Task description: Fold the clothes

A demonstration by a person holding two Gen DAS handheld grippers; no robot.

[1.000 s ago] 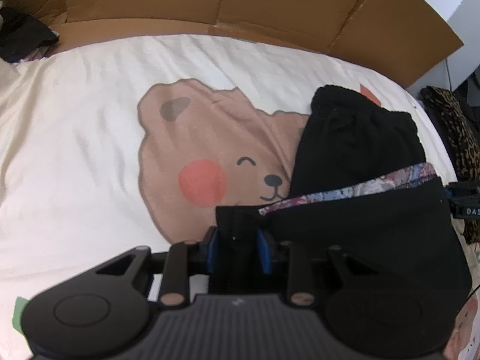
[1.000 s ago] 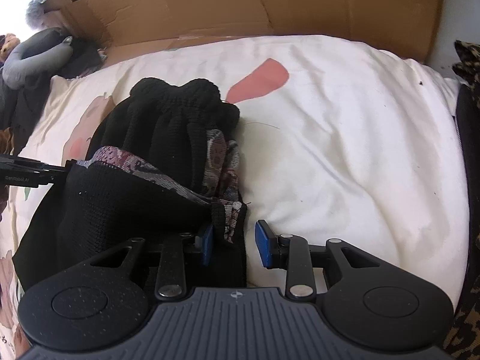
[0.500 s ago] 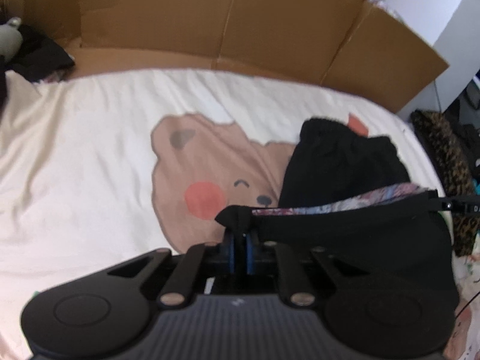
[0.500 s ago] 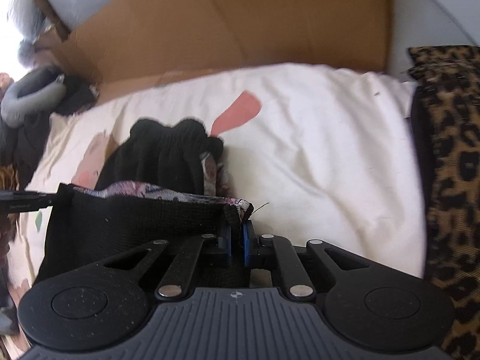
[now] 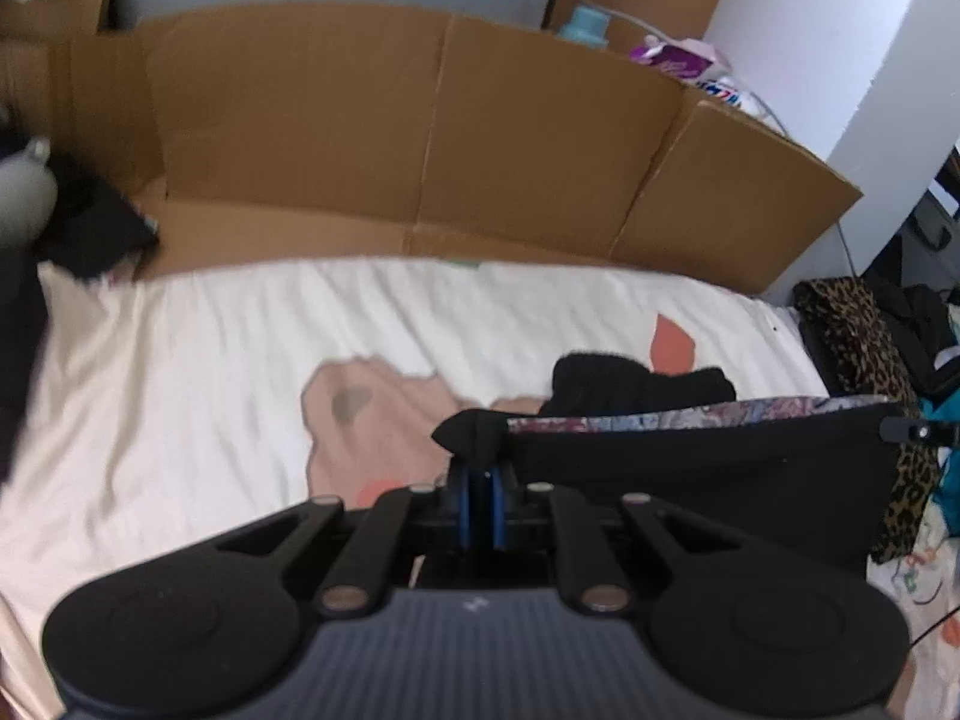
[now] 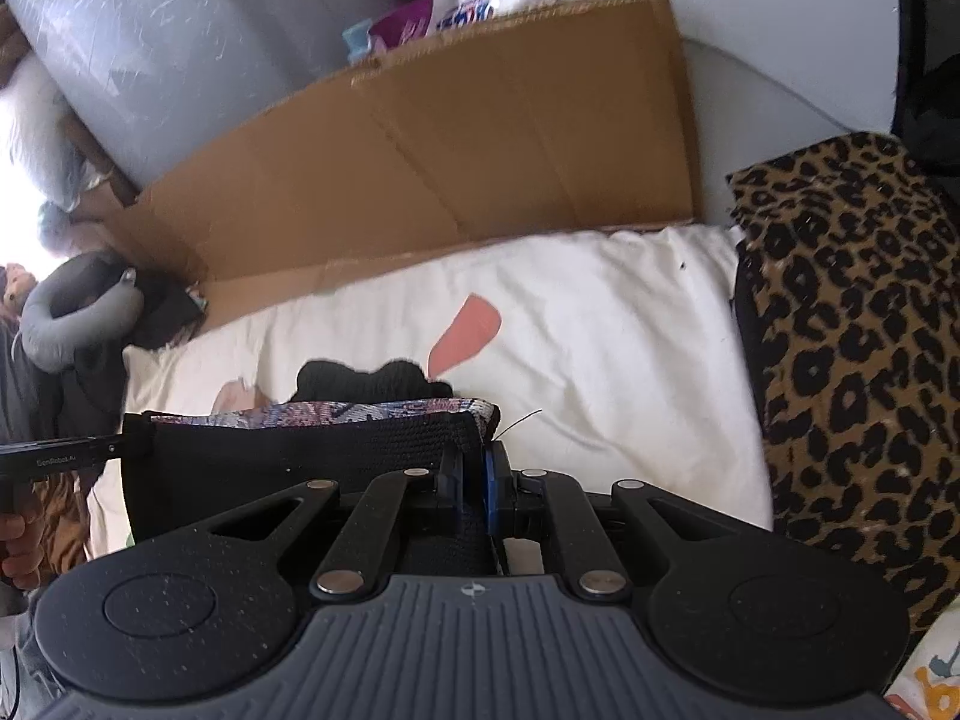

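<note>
The left gripper (image 5: 478,480) has its blue fingers pinched on one corner of a black knit garment (image 5: 690,480), and the right gripper (image 6: 474,468) is clamped on the other corner, the patterned-lined edge stretched taut between them. The garment's far end rests bunched on the bear-print bedsheet (image 5: 210,372), and a cardboard sheet (image 5: 420,150) stands behind the bed.

Ahead of me a cream bed sheet (image 5: 210,372) with a brown bear print (image 5: 372,420) covers the bed. Flattened cardboard (image 5: 420,156) stands along its far edge against a white wall (image 5: 810,48). Leopard-print fabric (image 6: 852,324) lies to my right.
</note>
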